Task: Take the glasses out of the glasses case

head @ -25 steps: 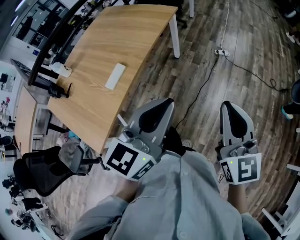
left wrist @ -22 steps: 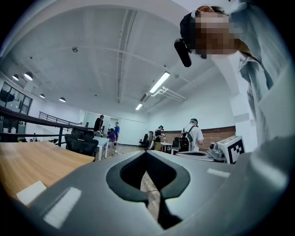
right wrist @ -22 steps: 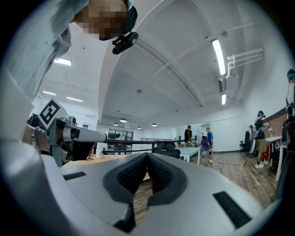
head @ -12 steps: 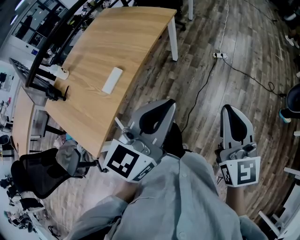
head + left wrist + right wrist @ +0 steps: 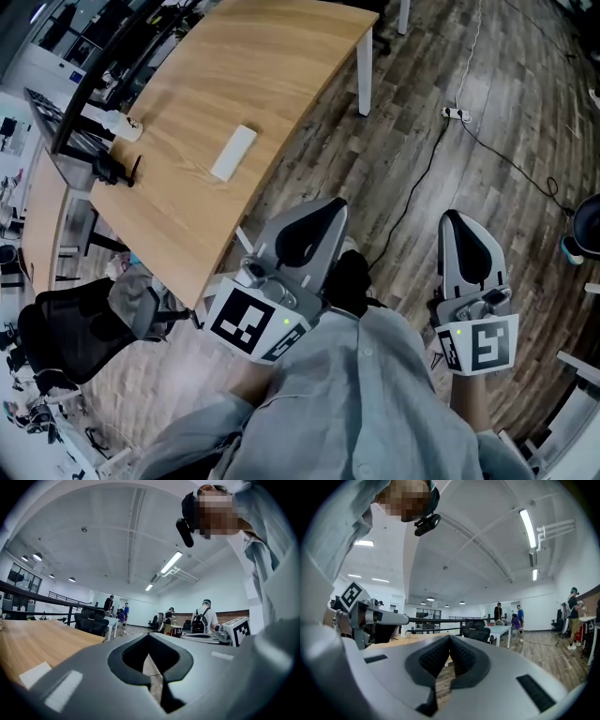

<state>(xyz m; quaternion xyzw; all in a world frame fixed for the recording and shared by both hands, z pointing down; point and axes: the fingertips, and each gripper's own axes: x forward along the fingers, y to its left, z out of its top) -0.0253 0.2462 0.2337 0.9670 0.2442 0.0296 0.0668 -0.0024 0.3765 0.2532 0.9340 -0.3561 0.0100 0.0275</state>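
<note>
A white glasses case [image 5: 233, 152] lies closed on the wooden table [image 5: 244, 66], well ahead and to the left of both grippers. My left gripper [image 5: 330, 208] is held over the floor near the table's near edge, its jaws shut with nothing between them. My right gripper [image 5: 454, 220] hangs further right over the floor, also shut and empty. In the left gripper view the jaws [image 5: 149, 637] meet at the tip, and a white patch that may be the case [image 5: 33, 673] shows on the table at lower left. The glasses are not visible.
A black clamp-like object [image 5: 117, 172] and a white bottle [image 5: 120, 127] sit at the table's left side. A black office chair [image 5: 66, 337] stands at lower left. A cable and power strip [image 5: 457, 112] lie on the wooden floor. People stand far off in the room [image 5: 204, 618].
The person has shifted a little, so the table's far corner sits further right in the head view. Both grippers stay shut and hold the same pose relative to the body.
</note>
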